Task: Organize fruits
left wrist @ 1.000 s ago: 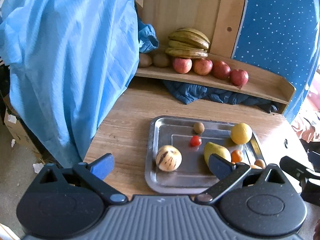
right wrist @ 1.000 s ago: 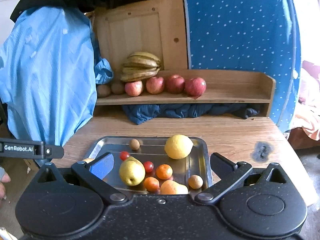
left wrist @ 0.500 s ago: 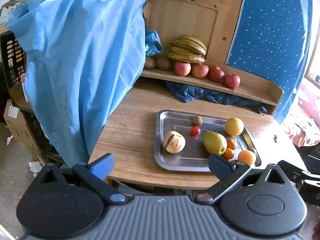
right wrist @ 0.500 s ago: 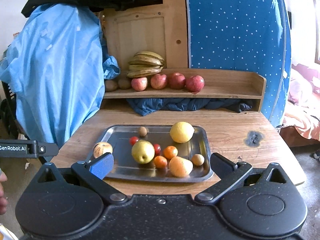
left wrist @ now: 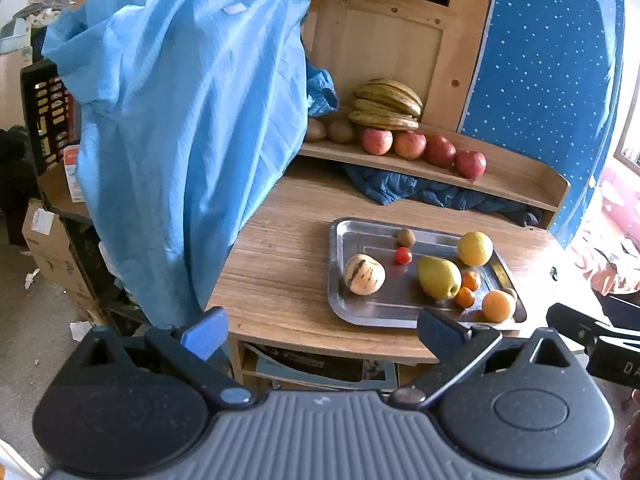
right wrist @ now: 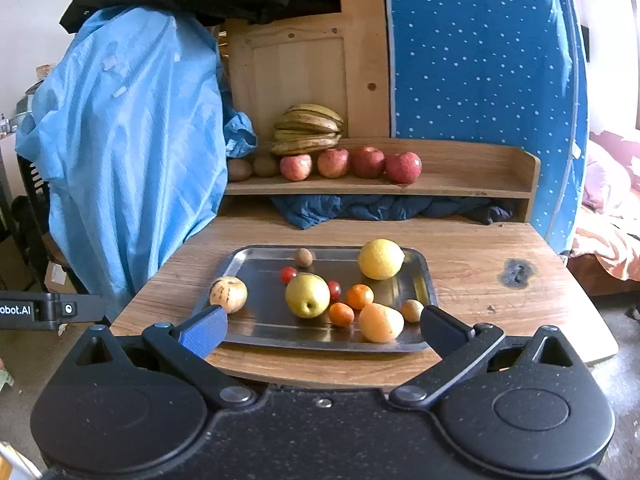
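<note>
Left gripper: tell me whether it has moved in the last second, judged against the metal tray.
Yes. The left gripper has pulled back and up from the metal tray, which now looks smaller and farther away, with the table's front edge in view.

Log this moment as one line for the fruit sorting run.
left hand-held gripper: open, empty | right hand-held gripper: open, empty | tray: fruit on it | shelf: apples, bananas

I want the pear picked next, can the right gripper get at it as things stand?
Probably yes: the right gripper is open, and the pear sits uncovered on the tray.
</note>
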Demonstrator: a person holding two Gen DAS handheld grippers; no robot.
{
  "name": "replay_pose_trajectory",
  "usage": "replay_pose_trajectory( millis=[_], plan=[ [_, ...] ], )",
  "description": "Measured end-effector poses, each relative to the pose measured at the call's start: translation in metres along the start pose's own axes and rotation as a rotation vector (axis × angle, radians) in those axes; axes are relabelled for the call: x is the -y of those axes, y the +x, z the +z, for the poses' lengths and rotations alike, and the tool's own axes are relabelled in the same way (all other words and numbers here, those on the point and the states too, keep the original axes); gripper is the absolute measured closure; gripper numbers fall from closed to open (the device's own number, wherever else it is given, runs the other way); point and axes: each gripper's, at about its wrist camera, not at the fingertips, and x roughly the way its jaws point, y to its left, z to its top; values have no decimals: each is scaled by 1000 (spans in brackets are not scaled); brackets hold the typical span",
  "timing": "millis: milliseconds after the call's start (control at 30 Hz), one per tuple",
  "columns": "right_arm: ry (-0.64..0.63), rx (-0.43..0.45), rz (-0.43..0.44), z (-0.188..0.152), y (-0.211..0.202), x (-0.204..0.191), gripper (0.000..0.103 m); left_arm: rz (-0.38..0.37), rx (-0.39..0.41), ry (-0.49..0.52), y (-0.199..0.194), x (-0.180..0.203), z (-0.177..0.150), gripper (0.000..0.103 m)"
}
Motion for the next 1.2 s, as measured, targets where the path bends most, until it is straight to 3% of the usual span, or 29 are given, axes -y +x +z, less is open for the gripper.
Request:
replay_pose_trajectory(
  millis=[700,1200],
  plan=[
    [-60,-88,54,11,26,29,1,17,-38,-19,14,32,3,1],
    [-48,-106,28,10,25,43,1,5,-61,-2,24,44,5,1]
  ],
)
